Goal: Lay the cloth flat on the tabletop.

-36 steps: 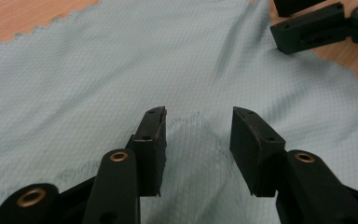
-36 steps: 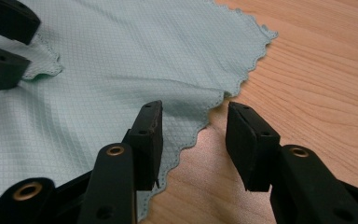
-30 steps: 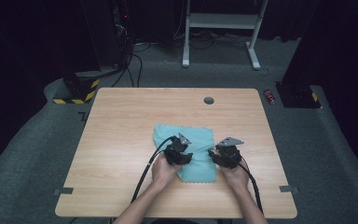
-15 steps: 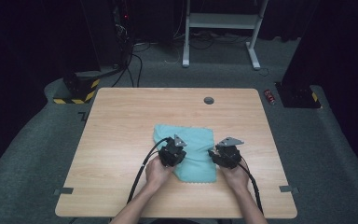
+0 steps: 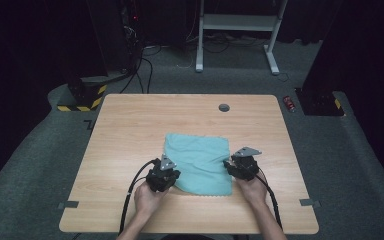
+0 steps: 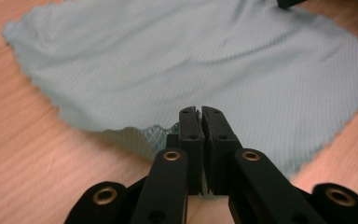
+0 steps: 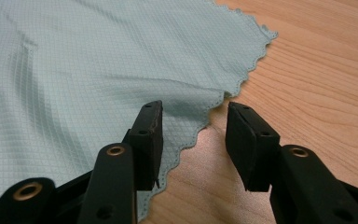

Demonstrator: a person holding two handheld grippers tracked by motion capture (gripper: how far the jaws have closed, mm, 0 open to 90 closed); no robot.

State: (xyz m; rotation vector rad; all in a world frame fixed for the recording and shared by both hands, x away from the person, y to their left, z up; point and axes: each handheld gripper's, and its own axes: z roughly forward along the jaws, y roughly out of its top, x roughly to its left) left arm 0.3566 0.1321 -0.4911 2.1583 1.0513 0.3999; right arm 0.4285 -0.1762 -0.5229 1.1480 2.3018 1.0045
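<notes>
Cloth (image 6: 205, 56) edge pinched, half-hidden, in closed left gripper (image 6: 200, 112); right gripper (image 7: 193, 121) agape, empty.

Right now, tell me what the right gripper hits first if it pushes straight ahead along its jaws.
Probably the teal cloth: its scalloped edge lies just ahead of the right gripper, whose jaws stand open over it, with bare table on one side.

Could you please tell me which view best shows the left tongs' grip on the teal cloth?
The left gripper view: the left tongs pinch the teal waffle-weave cloth's lifted edge. The high view shows them small; the right gripper view shows cloth beside open jaws.
</notes>
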